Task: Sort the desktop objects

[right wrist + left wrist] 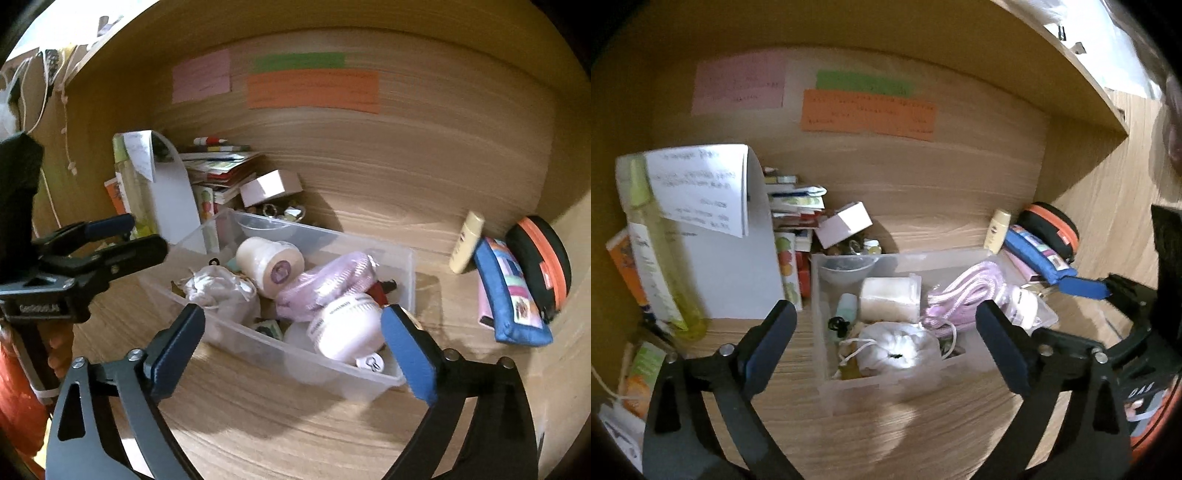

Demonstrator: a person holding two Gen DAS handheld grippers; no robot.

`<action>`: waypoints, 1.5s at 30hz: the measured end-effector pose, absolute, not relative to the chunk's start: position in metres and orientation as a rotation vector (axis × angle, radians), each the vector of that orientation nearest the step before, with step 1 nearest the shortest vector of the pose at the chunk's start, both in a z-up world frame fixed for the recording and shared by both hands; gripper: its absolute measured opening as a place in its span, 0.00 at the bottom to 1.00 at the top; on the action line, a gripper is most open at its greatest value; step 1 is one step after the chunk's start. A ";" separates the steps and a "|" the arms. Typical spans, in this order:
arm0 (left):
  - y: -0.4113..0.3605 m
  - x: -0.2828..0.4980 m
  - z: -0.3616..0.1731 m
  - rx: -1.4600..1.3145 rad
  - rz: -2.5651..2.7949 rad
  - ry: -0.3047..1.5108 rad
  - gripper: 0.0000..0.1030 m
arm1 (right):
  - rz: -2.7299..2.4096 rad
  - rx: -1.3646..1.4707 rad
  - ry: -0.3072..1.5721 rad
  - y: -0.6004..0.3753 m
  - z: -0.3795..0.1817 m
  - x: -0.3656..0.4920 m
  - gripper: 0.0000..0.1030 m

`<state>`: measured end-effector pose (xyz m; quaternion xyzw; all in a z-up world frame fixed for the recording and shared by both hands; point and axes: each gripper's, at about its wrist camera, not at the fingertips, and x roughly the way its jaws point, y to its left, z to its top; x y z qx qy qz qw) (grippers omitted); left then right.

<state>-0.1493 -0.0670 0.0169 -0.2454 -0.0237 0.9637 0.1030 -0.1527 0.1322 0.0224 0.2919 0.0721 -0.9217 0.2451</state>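
Bin (827,295), clear plastic, mid-surface (923,424), holding white pouch (897,349), pink cord (956,299), white roll (888,299) and jar (347,328). Blue case (513,295) and cream bottle (467,242) stand right of it. Left gripper (884,345) and right gripper (291,341): fingers spread, holding nothing.

Dim warm light, heavy motion blur, fisheye bending and dark vignette at edges, soft shadows
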 end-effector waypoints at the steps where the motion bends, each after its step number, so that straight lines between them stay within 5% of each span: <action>1: -0.064 -0.146 0.017 -0.726 2.867 -0.037 0.97 | -2.522 0.801 0.183 0.136 0.023 -0.152 0.96; 7: -0.053 -0.130 0.017 -0.704 2.934 0.067 0.98 | -2.544 0.811 0.117 0.153 0.025 -0.143 0.96; 45: -0.029 -0.082 0.009 -0.633 3.013 0.027 0.98 | -2.637 0.714 0.098 0.176 0.025 -0.076 1.00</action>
